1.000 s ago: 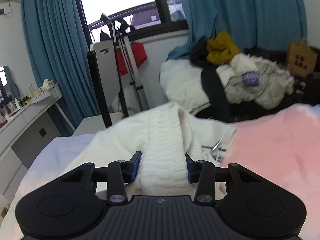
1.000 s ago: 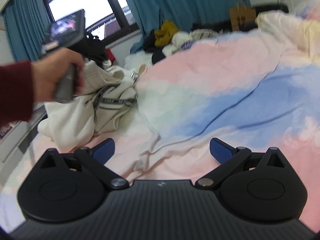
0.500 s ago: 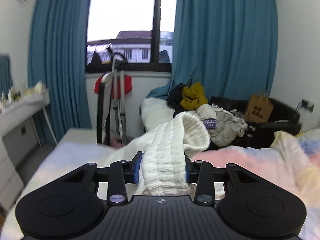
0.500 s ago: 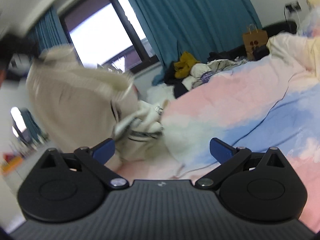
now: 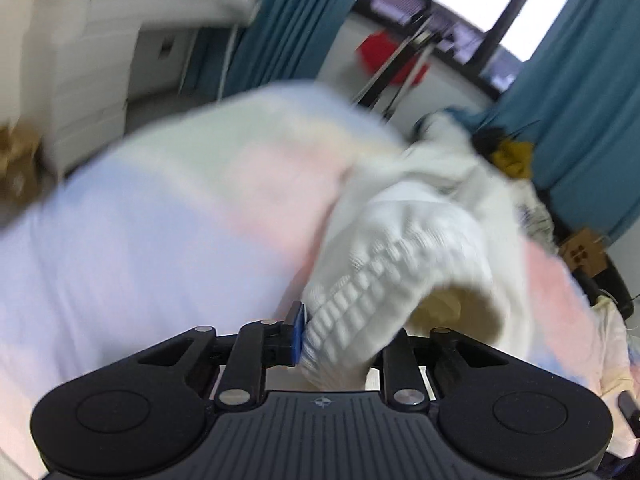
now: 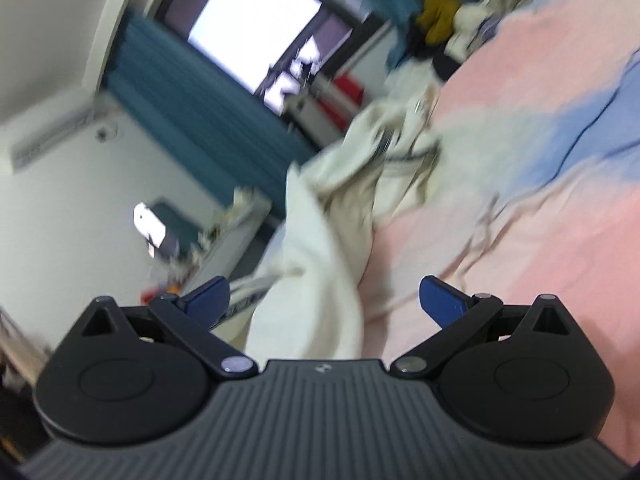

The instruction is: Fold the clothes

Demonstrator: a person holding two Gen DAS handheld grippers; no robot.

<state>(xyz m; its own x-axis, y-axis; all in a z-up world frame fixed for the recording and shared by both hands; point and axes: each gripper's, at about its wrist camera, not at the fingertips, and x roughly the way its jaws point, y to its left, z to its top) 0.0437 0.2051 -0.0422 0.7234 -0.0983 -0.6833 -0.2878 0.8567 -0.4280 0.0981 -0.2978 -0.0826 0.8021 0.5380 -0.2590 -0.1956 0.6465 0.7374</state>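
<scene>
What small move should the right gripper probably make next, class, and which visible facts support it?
Probably move in and close on the hanging white garment. The right gripper is open with the cloth between its fingers, while the left gripper grips only the ribbed cuff.

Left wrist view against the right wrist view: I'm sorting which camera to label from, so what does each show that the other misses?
Only the left wrist view shows the left hand-held gripper shut on the ribbed cuff of the cream garment, plus a brown paper bag.

Only the right wrist view shows the right hand-held gripper, open, with the cream garment trailing between its fingers, and a wall air conditioner.

Both show the pastel bedspread, teal curtains, the window and a mustard garment. Both are blurred.
</scene>
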